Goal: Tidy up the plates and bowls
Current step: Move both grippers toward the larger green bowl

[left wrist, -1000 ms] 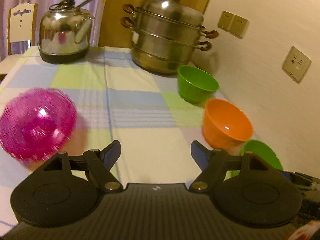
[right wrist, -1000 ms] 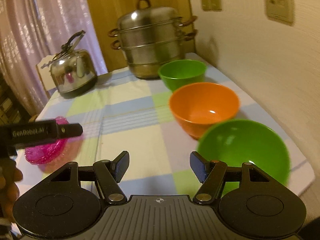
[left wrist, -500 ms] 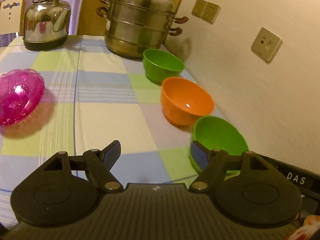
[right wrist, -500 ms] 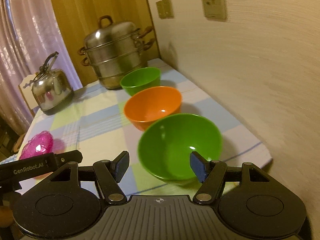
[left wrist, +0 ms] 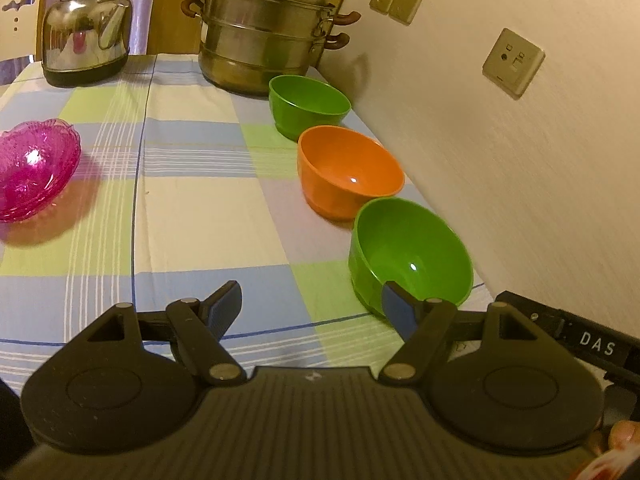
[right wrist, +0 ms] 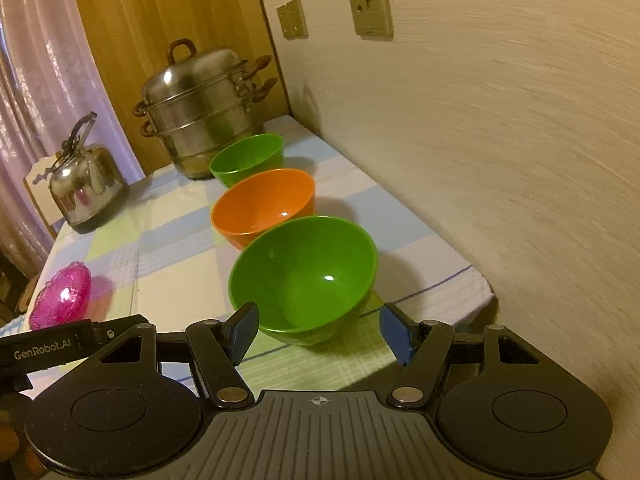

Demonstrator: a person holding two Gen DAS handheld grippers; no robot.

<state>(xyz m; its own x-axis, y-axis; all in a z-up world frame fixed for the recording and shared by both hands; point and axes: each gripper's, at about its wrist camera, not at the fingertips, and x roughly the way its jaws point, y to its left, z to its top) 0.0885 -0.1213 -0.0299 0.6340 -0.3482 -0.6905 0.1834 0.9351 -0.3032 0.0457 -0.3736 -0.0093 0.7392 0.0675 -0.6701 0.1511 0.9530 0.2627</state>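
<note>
My right gripper (right wrist: pixel 320 330) hung with its blue-padded fingers (right wrist: pixel 244 330) spread apart and gripping nothing. The nearest glossy green plastic bowl (right wrist: pixel 304 276) sat upright on the checked pastel tablecloth (right wrist: pixel 180 280) just beyond those tips, its near wall showing in the gap between them; the pads stood clear of it on both sides.

My left gripper (left wrist: pixel 312 308) was likewise open and empty over bare cloth. The same green bowl (left wrist: pixel 408 252) lay to the right of its gap, partly behind the right finger (left wrist: pixel 396 312); I could not tell whether that finger touched it.

Counting along the wall on the right, near to far: one green bowl, one round orange plastic bowl (left wrist: pixel 348 172) and a second green bowl (left wrist: pixel 308 104), so two green and one orange. One scalloped translucent pink bowl (left wrist: pixel 32 168) sat well apart on the left. At the far end stood one tiered steel steamer pot (left wrist: pixel 264 28) and one shiny steel kettle (left wrist: pixel 86 40).
</note>
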